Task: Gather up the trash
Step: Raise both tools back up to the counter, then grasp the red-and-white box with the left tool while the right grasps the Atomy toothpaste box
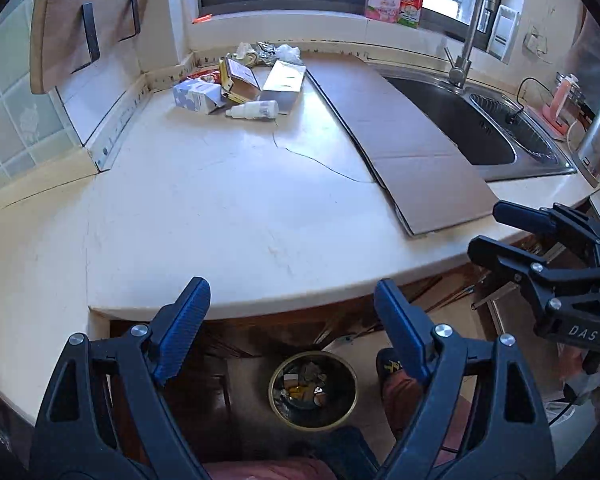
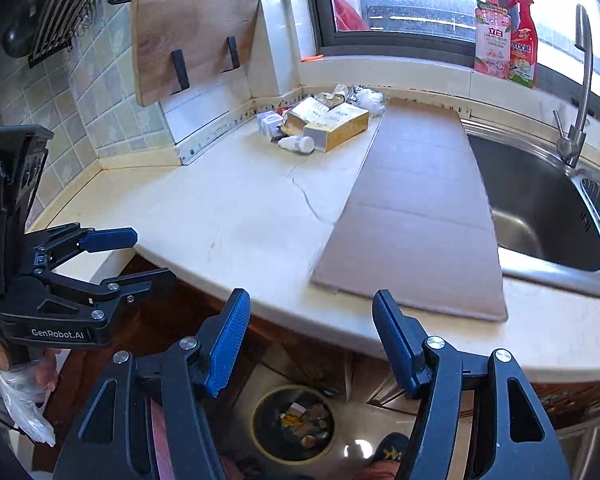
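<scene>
A heap of trash sits in the back corner of the pale counter point(image 1: 220, 208): a small white bottle point(image 1: 254, 109) point(image 2: 298, 143) lying on its side, a blue-and-white carton point(image 1: 198, 96), a yellowish box point(image 2: 338, 126) and crumpled wrappers point(image 1: 272, 51). My left gripper point(image 1: 292, 292) point(image 2: 150, 256) hangs over the counter's front edge, open and empty. My right gripper point(image 2: 311, 300) point(image 1: 488, 229) is beside it, also open with nothing between its fingers. Both are far from the heap. On the floor below stands a round bin point(image 1: 340, 404) point(image 2: 268, 428) holding several scraps.
A flat cardboard sheet point(image 1: 400, 140) point(image 2: 416, 208) lies between the heap and the steel sink point(image 1: 460, 120) point(image 2: 540, 208), with its faucet point(image 2: 580, 80). A wooden cutting board point(image 2: 192, 32) hangs on the tiled wall. Two bottles point(image 2: 504, 40) stand on the windowsill. A shoe point(image 1: 392, 364) shows near the bin.
</scene>
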Motion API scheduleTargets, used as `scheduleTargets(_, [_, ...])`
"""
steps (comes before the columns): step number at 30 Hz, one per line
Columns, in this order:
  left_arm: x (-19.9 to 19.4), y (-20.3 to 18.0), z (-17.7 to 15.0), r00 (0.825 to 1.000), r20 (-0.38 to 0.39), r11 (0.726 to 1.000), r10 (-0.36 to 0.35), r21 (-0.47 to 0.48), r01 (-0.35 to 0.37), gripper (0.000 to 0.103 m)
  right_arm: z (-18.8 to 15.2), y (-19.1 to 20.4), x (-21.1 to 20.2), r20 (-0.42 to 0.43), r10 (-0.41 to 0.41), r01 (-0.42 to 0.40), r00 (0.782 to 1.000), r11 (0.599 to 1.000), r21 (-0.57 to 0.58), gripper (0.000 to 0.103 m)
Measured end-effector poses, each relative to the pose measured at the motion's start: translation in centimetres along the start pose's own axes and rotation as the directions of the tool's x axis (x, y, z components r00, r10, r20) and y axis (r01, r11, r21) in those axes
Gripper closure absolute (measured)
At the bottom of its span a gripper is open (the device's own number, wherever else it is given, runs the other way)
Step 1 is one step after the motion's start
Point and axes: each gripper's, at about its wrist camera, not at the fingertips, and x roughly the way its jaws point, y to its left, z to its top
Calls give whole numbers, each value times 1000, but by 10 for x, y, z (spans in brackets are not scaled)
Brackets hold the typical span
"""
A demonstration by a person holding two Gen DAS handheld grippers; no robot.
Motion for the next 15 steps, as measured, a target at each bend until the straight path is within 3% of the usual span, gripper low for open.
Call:
scheduleTargets(10, [45, 44, 78, 998, -55, 992, 22, -123, -29, 23, 90, -27, 52, -27, 4, -4, 1000, 1000, 3, 38])
scheduleTargets(15, [84, 62, 128, 996, -90, 984, -17, -176, 1, 32, 145, -44, 89, -41, 21, -18, 999, 998, 60, 38])
